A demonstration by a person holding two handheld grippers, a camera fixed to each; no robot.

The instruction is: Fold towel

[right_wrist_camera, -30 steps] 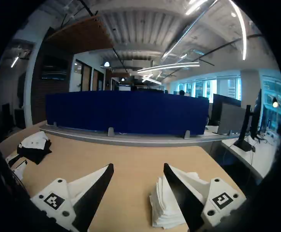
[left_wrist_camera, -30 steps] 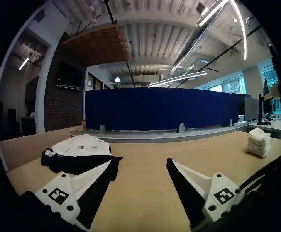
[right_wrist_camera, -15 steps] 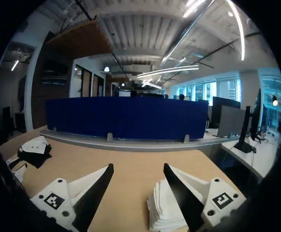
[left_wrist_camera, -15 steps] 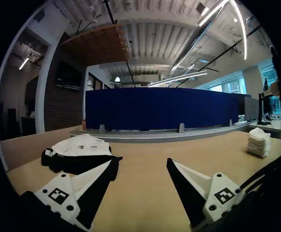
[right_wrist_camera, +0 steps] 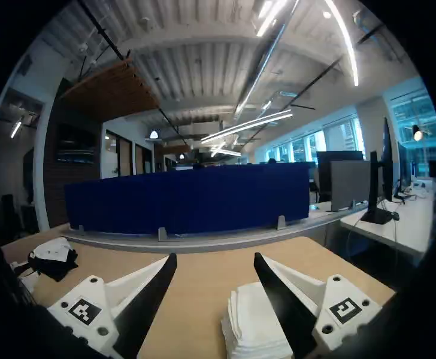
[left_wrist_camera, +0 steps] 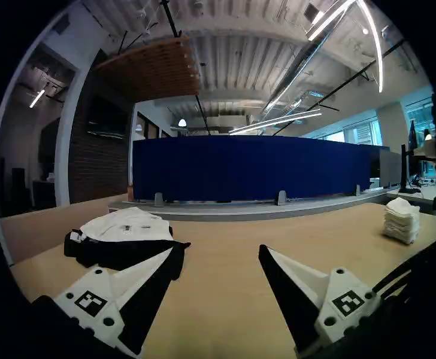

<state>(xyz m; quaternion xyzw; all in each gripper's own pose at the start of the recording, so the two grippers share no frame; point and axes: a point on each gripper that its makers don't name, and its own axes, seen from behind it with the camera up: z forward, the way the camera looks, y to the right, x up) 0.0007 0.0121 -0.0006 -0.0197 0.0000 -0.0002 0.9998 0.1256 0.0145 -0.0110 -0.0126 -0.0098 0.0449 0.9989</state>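
Note:
A stack of folded white towels [right_wrist_camera: 254, 320] lies on the wooden table [right_wrist_camera: 206, 293] just under my right gripper [right_wrist_camera: 214, 281], partly behind its right finger. That gripper is open and holds nothing. In the left gripper view the same stack [left_wrist_camera: 401, 220] sits at the far right of the table [left_wrist_camera: 236, 287]. My left gripper [left_wrist_camera: 217, 266] hovers low over the table, open and empty. A white-and-black heap of cloth [left_wrist_camera: 124, 236] lies just beyond its left finger, and shows far left as a small cloth heap [right_wrist_camera: 53, 258] in the right gripper view.
A blue partition [left_wrist_camera: 248, 167] on a grey rail closes the far side of the table. Monitors [right_wrist_camera: 347, 185] stand on a neighbouring desk at the right. Bare wood lies between the cloth heap and the towel stack.
The right gripper has tilted and dropped closer to the towel stack, so the view shows more ceiling. The left gripper has stayed put.

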